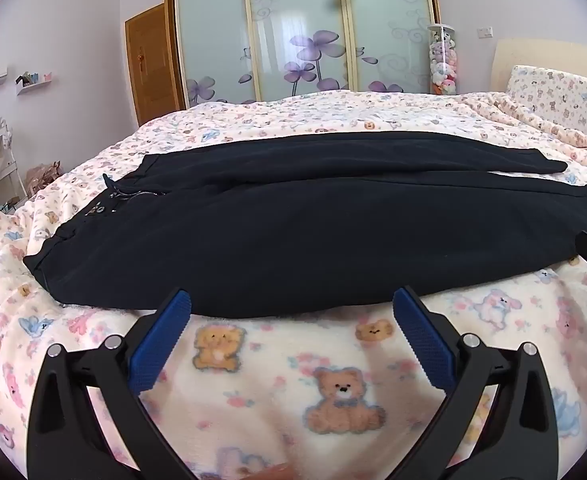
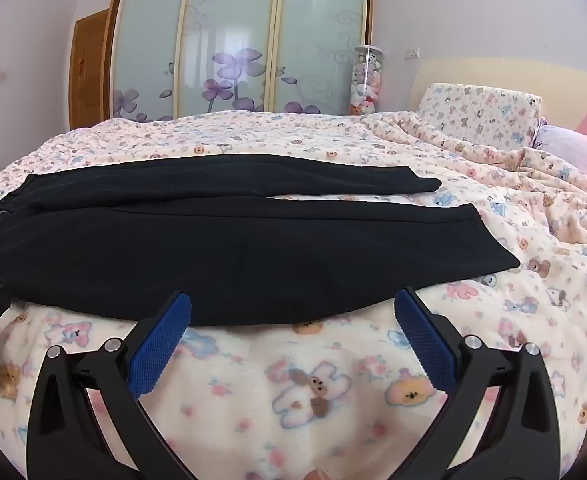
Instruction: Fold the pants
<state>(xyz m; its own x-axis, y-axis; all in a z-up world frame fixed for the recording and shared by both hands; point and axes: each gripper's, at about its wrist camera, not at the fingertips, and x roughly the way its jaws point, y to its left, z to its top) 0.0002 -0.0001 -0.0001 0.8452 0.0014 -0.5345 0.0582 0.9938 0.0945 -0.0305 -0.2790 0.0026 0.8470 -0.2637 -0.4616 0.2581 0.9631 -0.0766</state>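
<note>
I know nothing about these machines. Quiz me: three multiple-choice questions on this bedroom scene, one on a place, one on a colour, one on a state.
1. Where do the pants lie?
A on the bed
B on the floor
C on a chair

2. What colour are the pads of the tongs?
A red
B blue
C yellow

3. How are the left tongs?
A clamped on the pants
B open, empty
C holding a pillow

Answers:
1 A, spread flat on the teddy-bear blanket.
2 B, blue ribbed pads on black arms.
3 B, only blanket shows between the pads.
</note>
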